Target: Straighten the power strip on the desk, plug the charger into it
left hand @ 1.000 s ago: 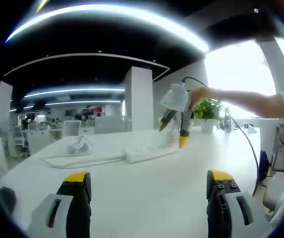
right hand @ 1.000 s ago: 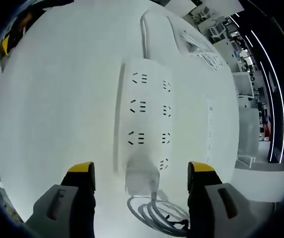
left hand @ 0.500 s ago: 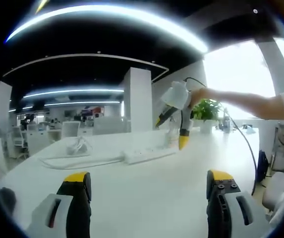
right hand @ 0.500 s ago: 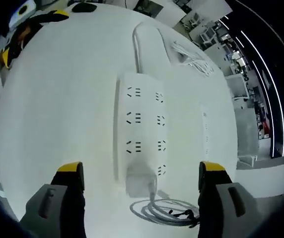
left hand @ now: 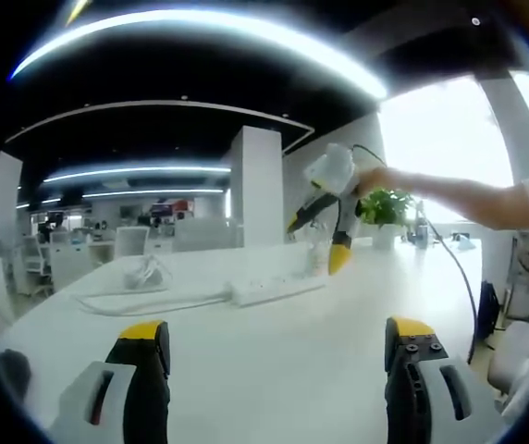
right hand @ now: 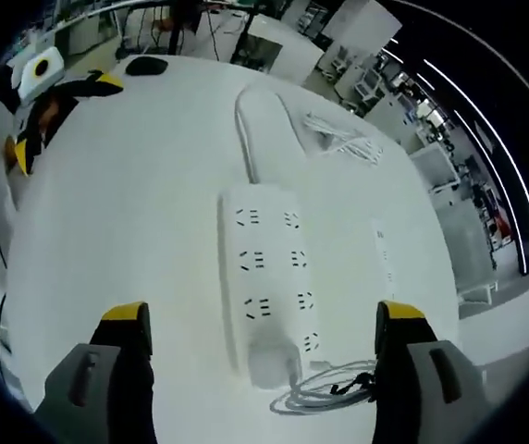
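Left gripper [left hand: 274,370]: jaws spread wide, nothing between them, yellow-tipped fingers rising from the bottom of the left gripper view above bare desk.
Right gripper [right hand: 260,347]: jaws spread wide and empty at the bottom of the right gripper view, hanging above the strip's near end; also seen right of centre in the left gripper view [left hand: 318,242], held by a person's hand [left hand: 368,178], raised above the far end of the strip.
Power strip [right hand: 269,277]: white, lying flat on the desk, centre of the right gripper view, rows of sockets facing up; in the left gripper view [left hand: 278,288] a low white bar at mid-frame.
Charger [right hand: 276,363]: white block seated at the strip's near end, lower centre, between the jaws.
Charger cable [right hand: 325,390]: coiled loosely on the desk just beside the charger, lower right of centre.
Strip cord [right hand: 251,129]: runs from the strip's far end toward the upper centre.
White cable bundle [right hand: 343,139]: upper right, well apart from the strip.
Desk [right hand: 135,240]: white, glossy.
Potted plant [left hand: 385,208]: right of centre, behind the arm.
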The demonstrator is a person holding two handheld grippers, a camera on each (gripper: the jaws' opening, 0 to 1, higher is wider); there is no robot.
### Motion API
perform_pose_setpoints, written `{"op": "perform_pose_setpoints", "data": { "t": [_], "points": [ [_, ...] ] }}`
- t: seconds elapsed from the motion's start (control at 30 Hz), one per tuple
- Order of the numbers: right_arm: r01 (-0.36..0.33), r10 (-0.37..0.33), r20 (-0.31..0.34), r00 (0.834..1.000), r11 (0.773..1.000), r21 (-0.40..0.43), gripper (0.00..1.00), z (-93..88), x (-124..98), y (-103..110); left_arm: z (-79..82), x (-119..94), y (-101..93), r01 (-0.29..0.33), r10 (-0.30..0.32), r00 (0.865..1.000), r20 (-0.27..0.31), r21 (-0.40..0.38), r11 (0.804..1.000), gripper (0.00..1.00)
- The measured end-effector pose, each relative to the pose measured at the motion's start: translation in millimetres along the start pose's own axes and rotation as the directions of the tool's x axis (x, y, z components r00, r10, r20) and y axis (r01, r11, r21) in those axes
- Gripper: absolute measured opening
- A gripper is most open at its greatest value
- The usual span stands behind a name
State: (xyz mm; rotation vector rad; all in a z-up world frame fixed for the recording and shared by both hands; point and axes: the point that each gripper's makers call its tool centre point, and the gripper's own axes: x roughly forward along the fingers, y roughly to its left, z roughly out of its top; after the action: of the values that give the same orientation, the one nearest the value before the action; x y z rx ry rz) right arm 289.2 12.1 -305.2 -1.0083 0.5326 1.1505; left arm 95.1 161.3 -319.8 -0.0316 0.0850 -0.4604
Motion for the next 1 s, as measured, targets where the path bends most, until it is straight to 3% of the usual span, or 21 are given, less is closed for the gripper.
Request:
{"op": "perform_pose_setpoints", "data": {
  "t": [0.17, 0.4, 0.57, 0.73, 1.0],
  "points": [
    [-0.014, 0.008, 0.097, 0.995, 0.998, 0.064, 1.0, 11.6, -3.2, 1.0, 0.2, -0.7, -1.0, 0.003, -0.003, 1.0, 0.001, 0.001, 1.0, 0.99],
    [-0.05, 0.006, 0.263, 0.965, 0.985, 0.163, 1.0, 30.2, -14.3, -1.2, -0.4, -2.8, 0.2, 0.002, -0.002, 1.0, 0.002, -0.003, 1.0, 0.99],
    [-0.081, -0.012, 0.383, 0.924, 0.971, 0.224, 1.0, 41.5, -26.4, -7.2, -0.3, -4.2, 0.9, -0.001, 0.001, 1.0, 0.004, -0.004, 1.0, 0.99],
    [-0.076, -0.044, 0.438, 0.898, 0.964, 0.254, 1.0, 43.8, -38.6, -15.6, -0.9, -4.0, 0.2, 0.002, -0.002, 1.0, 0.002, -0.002, 1.0, 0.99],
    [-0.085, -0.097, 0.529, 0.843, 0.947, 0.31, 1.0, 48.7, -61.6, -26.6, -1.5, -2.3, -2.3, 0.01, -0.01, 1.0, 0.001, -0.007, 1.0, 0.99]
  ]
}}
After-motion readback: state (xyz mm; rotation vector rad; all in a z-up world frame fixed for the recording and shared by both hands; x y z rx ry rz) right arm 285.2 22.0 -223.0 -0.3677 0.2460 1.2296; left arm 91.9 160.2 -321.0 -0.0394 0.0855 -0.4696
